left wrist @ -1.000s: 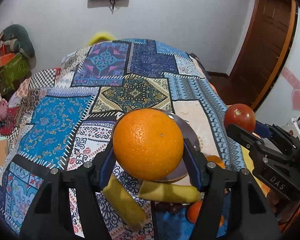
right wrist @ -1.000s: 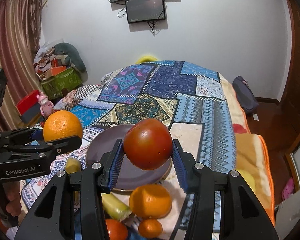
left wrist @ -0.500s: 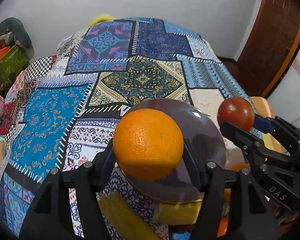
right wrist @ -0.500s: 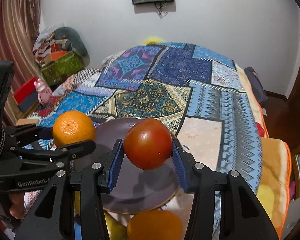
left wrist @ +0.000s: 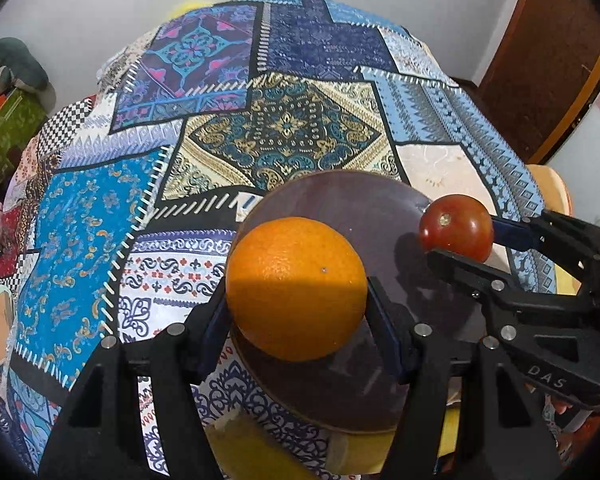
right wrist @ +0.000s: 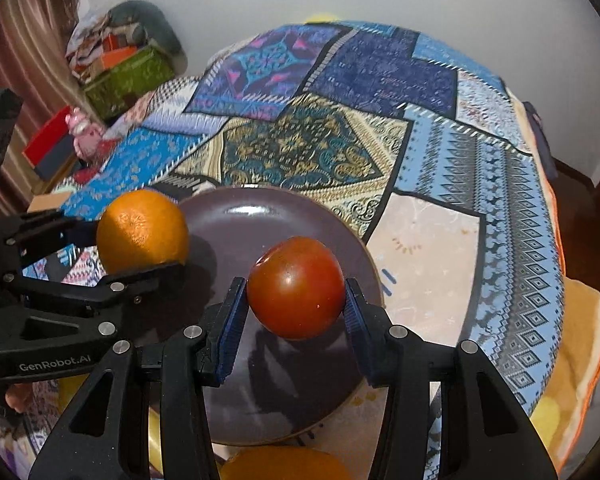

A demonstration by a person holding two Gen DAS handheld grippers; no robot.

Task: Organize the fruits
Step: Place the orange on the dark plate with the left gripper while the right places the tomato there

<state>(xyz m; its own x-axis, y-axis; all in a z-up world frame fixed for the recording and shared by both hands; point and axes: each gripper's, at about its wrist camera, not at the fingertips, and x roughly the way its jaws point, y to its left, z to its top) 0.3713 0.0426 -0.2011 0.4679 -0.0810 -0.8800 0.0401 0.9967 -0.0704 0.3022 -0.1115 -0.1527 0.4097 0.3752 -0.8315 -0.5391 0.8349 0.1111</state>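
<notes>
My left gripper (left wrist: 296,316) is shut on a large orange (left wrist: 296,288), held above the left part of a dark brown plate (left wrist: 340,204). A red tomato (right wrist: 296,288) sits between the blue pads of my right gripper (right wrist: 296,320), which is shut on it over the plate (right wrist: 236,220). In the right wrist view the orange (right wrist: 142,232) and left gripper (right wrist: 140,252) hang over the plate's left rim. In the left wrist view the tomato (left wrist: 456,228) and right gripper (left wrist: 460,240) hover at the plate's right rim. The plate holds no fruit.
The plate lies on a patchwork bedspread (left wrist: 284,136). Yellow bananas (left wrist: 260,452) and another orange (right wrist: 284,464) lie at the near edge below the grippers. A green box and clutter (right wrist: 128,68) stand at the left, a wooden door (left wrist: 548,52) at the right.
Both grippers have moved forward and down over the plate and tilted further downward, still holding the orange and the tomato. The loose fruit has slid toward the bottom edge of both views.
</notes>
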